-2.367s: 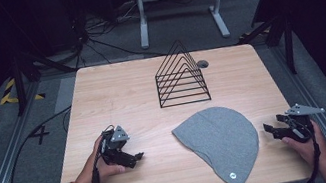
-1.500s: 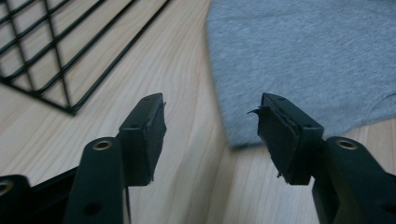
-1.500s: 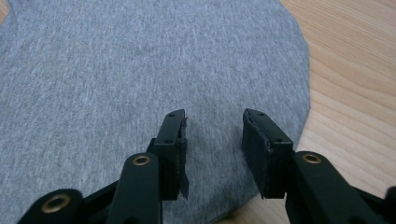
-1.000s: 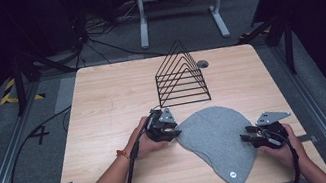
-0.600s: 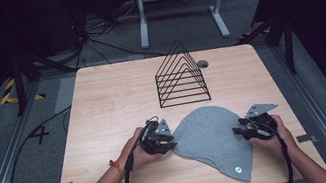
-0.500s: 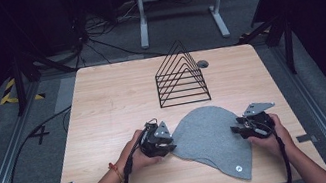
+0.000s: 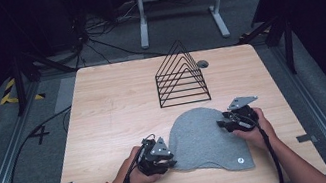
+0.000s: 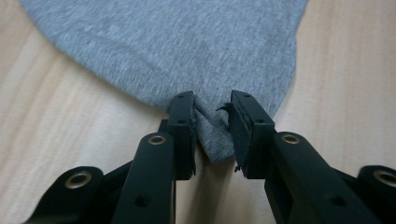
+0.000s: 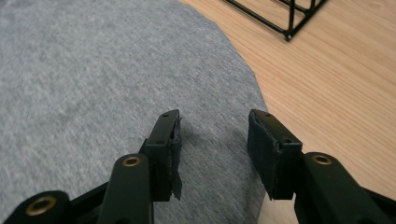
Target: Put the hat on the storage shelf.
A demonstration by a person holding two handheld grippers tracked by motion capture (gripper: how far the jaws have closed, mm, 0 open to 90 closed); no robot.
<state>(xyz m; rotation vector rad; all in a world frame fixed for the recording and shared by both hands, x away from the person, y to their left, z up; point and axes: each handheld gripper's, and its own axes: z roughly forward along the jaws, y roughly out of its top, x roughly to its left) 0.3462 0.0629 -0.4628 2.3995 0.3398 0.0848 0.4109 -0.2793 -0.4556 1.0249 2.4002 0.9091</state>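
A grey knit hat (image 7: pixel 204 135) lies flat on the wooden table (image 7: pixel 113 110) near its front edge. My left gripper (image 7: pixel 168 159) is at the hat's left front edge. In the left gripper view it (image 8: pixel 212 100) is shut on a bunched fold of the hat's (image 8: pixel 187 46) rim. My right gripper (image 7: pixel 222 124) hovers at the hat's right edge. In the right gripper view it (image 9: pixel 214 116) is open over the flat fabric (image 9: pixel 93 70). Its jaws have just been opening, with nothing pinched between them.
A black wire rack (image 7: pixel 181 75) with triangular dividers stands just behind the hat, and its corner (image 9: pixel 289 14) shows ahead of the right gripper. A small round grey cap (image 7: pixel 203 63) sits in the tabletop behind the rack. Bare wood stretches to the left.
Both grippers have closed in on the hat. The left one slid toward the table's front along the hat's left edge, and the right one moved left and away from the front onto the right edge.
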